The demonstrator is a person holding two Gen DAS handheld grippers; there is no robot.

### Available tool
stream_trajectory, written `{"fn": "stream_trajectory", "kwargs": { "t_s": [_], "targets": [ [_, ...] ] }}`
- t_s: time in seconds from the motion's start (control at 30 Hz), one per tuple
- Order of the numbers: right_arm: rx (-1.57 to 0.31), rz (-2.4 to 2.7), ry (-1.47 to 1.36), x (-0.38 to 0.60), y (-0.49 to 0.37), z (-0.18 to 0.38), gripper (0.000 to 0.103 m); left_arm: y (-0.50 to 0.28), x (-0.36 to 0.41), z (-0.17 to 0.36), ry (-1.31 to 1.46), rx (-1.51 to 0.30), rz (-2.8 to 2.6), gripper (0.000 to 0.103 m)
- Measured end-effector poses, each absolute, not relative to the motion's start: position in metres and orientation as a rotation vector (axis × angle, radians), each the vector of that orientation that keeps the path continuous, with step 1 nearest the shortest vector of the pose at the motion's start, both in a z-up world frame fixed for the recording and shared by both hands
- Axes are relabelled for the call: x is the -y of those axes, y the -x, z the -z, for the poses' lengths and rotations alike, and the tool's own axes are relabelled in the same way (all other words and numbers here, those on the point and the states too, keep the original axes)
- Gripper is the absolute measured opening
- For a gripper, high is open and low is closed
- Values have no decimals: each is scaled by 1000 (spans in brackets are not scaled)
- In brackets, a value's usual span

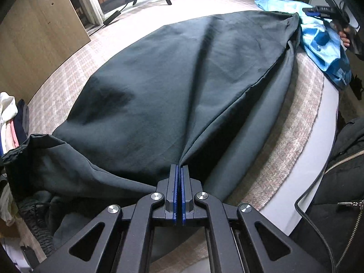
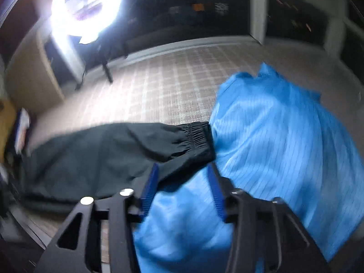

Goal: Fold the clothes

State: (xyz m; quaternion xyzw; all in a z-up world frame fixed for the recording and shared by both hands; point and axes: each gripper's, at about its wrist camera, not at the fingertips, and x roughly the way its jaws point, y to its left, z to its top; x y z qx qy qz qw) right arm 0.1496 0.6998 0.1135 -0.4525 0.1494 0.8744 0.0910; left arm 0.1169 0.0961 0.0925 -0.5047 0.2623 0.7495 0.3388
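Observation:
Dark green trousers (image 1: 173,86) lie spread across the checked cover of the bed (image 1: 293,136). My left gripper (image 1: 179,166) is shut on a pinch of their cloth at the near edge, and the fabric fans out from the pads. In the right wrist view the trousers' elastic cuff (image 2: 195,136) rests against a bright blue garment (image 2: 284,141). My right gripper (image 2: 183,170) stands open just above the cuff's edge, with its blue pads clear of the cloth. In the left wrist view the right gripper (image 1: 318,11) shows small at the far right.
A pile of clothes (image 1: 9,122) lies at the left edge. A wooden panel (image 1: 34,41) stands at the far left. A ring light (image 2: 86,6) on a tripod glares beside dark windows. A dark jacket with a zip (image 1: 345,170) is at the right.

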Motion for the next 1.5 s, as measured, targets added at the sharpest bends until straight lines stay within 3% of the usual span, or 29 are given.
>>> {"fn": "stream_trajectory", "kwargs": {
  "t_s": [0.07, 0.2, 0.23, 0.27, 0.3, 0.4, 0.57, 0.63, 0.77, 0.93, 1.03, 1.1, 1.27, 1.33, 1.4, 1.5],
  "targets": [
    [-530, -2551, 1402, -698, -139, -105, 48, -119, -96, -94, 1308, -680, -1951, 2],
    [-361, -2473, 1497, -679, -114, -79, 46, -139, -89, -107, 1299, -657, -1957, 2],
    [-297, -2449, 1522, -674, -107, -72, 42, -141, -88, -111, 1294, -647, -1957, 2],
    [-226, -2419, 1535, -670, -106, -65, 27, -145, -87, -117, 1282, -642, -1959, 2],
    [-172, -2379, 1553, -670, -104, -58, 19, -150, -88, -114, 1274, -645, -1961, 2],
    [-200, -2332, 1565, -682, -109, -49, 11, -159, -86, -111, 1266, -656, -1975, 2],
    [-431, -2375, 1496, -702, -120, -62, 5, -157, -70, -131, 1244, -565, -2047, 2],
    [-445, -2387, 1480, -705, -123, -70, 5, -158, -69, -127, 1256, -566, -2035, 2],
    [-282, -2347, 1532, -696, -124, -60, 5, -159, -77, -98, 1335, -583, -1991, 3],
    [-196, -2346, 1591, -683, -120, -60, 9, -157, -65, -94, 1409, -523, -2019, 11],
    [-238, -2397, 1556, -676, -128, -80, 12, -159, -36, -116, 1407, -452, -2120, 13],
    [-281, -2435, 1507, -670, -133, -97, 13, -159, -6, -130, 1406, -421, -2204, 25],
    [-417, -2640, 1423, -613, -130, -138, 16, -144, 87, -142, 1450, -433, -2433, 26],
    [-412, -2740, 1442, -572, -122, -147, 22, -124, 129, -131, 1479, -416, -2507, 26],
    [-355, -2857, 1471, -510, -106, -154, 38, -113, 161, -124, 1492, -339, -2525, 25],
    [-285, -3044, 1552, -402, -74, -158, 45, -101, 194, -113, 1481, -180, -2496, 25]
  ]
}}
